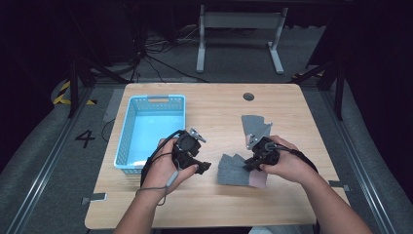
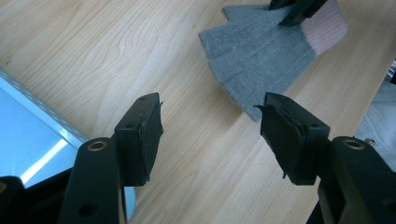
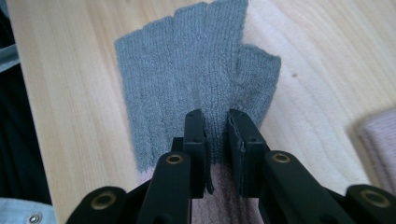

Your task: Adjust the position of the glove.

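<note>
My right tool (image 3: pixel 217 140) pinches the grey glove (image 3: pixel 196 79) at its pink cuff (image 3: pixel 224 196), so it can lift clear of the worktop (image 3: pixel 70 70). My left tool (image 2: pixel 210 135) waits empty, jaws wide, with the blue basket (image 1: pixel 127 134) beside it to receive the glove.

A light blue slotted basket (image 1: pixel 127 127) sits on the wooden table (image 1: pixel 214 204) at about nine o'clock from its middle, nothing visible inside. A second grey glove (image 1: pixel 255 124) lies flat at roughly two o'clock — well apart from the basket. A round dark hole (image 1: pixel 249 96) marks the table's twelve o'clock edge
</note>
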`<action>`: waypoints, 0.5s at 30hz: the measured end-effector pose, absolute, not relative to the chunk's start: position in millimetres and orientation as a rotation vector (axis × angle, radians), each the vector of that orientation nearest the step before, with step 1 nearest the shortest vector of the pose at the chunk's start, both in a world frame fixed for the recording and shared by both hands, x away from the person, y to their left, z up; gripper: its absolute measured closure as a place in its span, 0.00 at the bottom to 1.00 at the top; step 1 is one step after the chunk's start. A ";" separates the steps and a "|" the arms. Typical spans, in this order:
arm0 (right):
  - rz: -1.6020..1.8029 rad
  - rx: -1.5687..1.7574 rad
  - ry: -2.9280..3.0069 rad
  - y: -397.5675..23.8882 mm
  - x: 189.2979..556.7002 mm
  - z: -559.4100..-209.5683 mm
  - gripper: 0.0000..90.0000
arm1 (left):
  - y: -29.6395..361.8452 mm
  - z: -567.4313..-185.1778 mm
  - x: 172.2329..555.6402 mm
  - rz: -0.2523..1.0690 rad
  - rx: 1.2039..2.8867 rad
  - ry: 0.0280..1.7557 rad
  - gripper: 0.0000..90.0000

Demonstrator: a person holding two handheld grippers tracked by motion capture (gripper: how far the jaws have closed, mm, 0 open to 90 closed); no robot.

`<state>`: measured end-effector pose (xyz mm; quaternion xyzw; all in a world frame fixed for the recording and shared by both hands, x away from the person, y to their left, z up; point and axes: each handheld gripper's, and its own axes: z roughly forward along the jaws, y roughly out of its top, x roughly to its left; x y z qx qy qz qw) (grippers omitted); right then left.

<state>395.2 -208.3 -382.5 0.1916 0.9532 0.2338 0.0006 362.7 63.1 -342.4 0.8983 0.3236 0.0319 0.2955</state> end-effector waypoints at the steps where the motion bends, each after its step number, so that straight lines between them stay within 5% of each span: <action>1: 0.737 0.598 2.998 -208.4 394.3 -383.4 0.88 | 63.2 -342.9 363.1 0.083 2.394 0.861 0.44; 15: 0.690 0.511 3.040 -200.9 388.7 -411.5 0.87 | 62.9 -345.1 361.9 0.084 2.399 0.868 0.43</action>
